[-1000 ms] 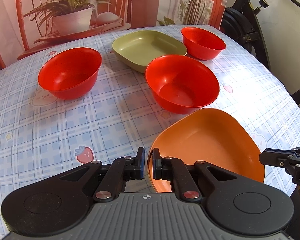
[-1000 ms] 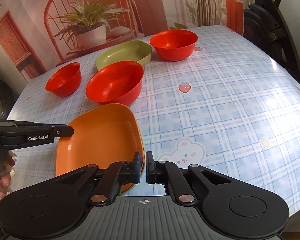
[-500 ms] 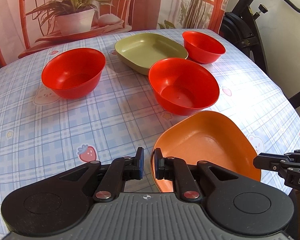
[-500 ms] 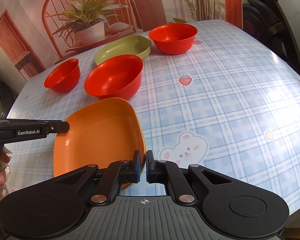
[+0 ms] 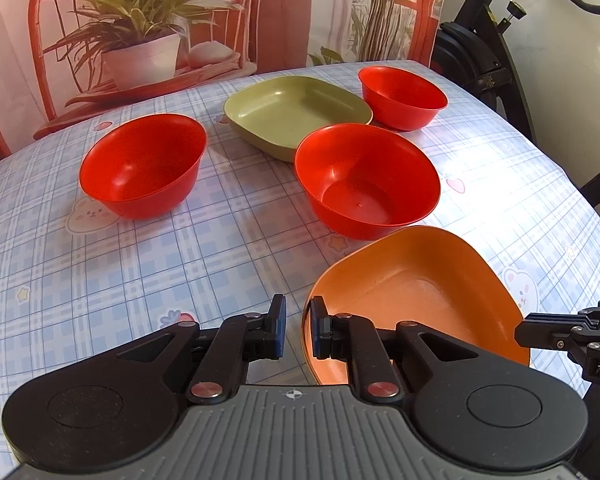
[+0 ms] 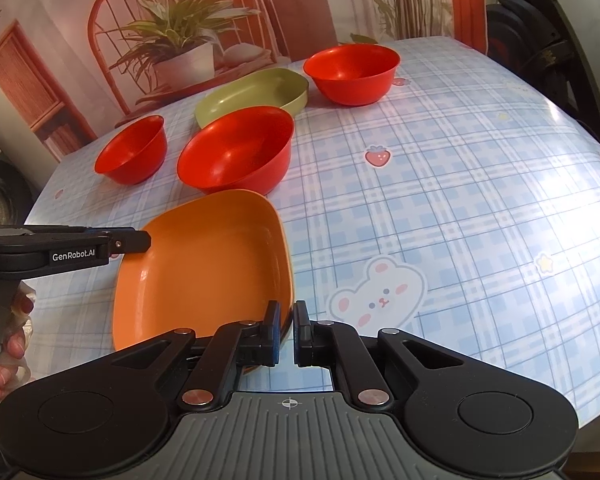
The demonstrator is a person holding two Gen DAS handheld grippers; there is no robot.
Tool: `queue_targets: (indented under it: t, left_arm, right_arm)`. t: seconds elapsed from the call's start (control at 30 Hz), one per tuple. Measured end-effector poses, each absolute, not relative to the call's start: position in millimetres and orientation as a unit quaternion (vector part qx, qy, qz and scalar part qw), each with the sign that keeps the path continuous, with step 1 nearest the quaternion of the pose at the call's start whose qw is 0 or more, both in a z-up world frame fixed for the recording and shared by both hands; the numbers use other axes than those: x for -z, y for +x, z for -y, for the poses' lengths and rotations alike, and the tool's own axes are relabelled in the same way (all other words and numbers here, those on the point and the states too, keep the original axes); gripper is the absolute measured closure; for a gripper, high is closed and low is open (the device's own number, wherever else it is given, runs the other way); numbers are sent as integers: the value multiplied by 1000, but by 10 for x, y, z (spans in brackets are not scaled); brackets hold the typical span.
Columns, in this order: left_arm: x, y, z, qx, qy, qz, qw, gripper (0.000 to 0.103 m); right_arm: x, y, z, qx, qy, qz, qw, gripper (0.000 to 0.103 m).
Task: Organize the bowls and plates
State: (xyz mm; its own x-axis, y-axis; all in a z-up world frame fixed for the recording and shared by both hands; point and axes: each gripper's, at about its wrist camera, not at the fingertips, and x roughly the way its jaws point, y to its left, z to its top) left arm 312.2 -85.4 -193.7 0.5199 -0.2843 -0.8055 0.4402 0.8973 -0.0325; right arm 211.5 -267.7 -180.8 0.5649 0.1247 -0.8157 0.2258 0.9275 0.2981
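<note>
The left gripper (image 5: 298, 332) has its jaws a narrow gap apart, one finger on each side of the near-left rim of a glossy orange, rounded-square plastic plate (image 5: 416, 292); whether the pads actually press the rim cannot be told. The right gripper (image 6: 286, 334) stands the same way at the plate's (image 6: 208, 268) near-right rim, jaws slightly parted around the edge, contact unclear. The plate is shallow, with raised sides and soft corners, and sits between the two grippers.

Just beyond the plate's far edge stands a large red round plastic bowl (image 5: 366, 180), deep and shiny. Farther out, to the left of the left jaws, is a second red bowl (image 5: 144, 164). Behind the large bowl lies an olive-green rounded-square plastic plate (image 5: 296, 114), and just to its right a third red bowl (image 5: 402, 96).

In all: two plates, one orange and one green, and three red bowls. Everything rests on a table covered in blue-checked oilcloth (image 6: 440, 184) printed with strawberries and bears.
</note>
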Motion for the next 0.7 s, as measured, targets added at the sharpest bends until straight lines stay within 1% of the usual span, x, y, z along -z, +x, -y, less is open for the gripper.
queue_targets:
  t: [0.07,0.13,0.23,0.47,0.57,0.6,0.7]
  left_arm:
    - [1888,3116,823,214,81,-440,868,87]
    - [1819,3132,768,221,64,-439,869,85]
    - [1665,3179,661,221,44,-430,874,84]
    - [1080,3280,430,197,44,-362,910,84]
    - [835,3336,366,193,38,-338,920,84]
    - [756,3355,368,190,42,-329,924,84]
    - [601,3415,423,189,60,-310,930,84]
  right_arm:
    - [1767,2110,2670,23,180,-464,867,97]
    - [1702,2100,2680,17,179,-455,872,95]
    - [1551,2110,2743,16,180,-437,881,94]
    - [1079,2201,3052,35,175,-377,909,93]
    - [896,2285,3206,43,168,-351,920,91]
    - [849,2319,3245,45,165,-344,923,89]
    - [747,2436,3344,47,154,-332,930,89]
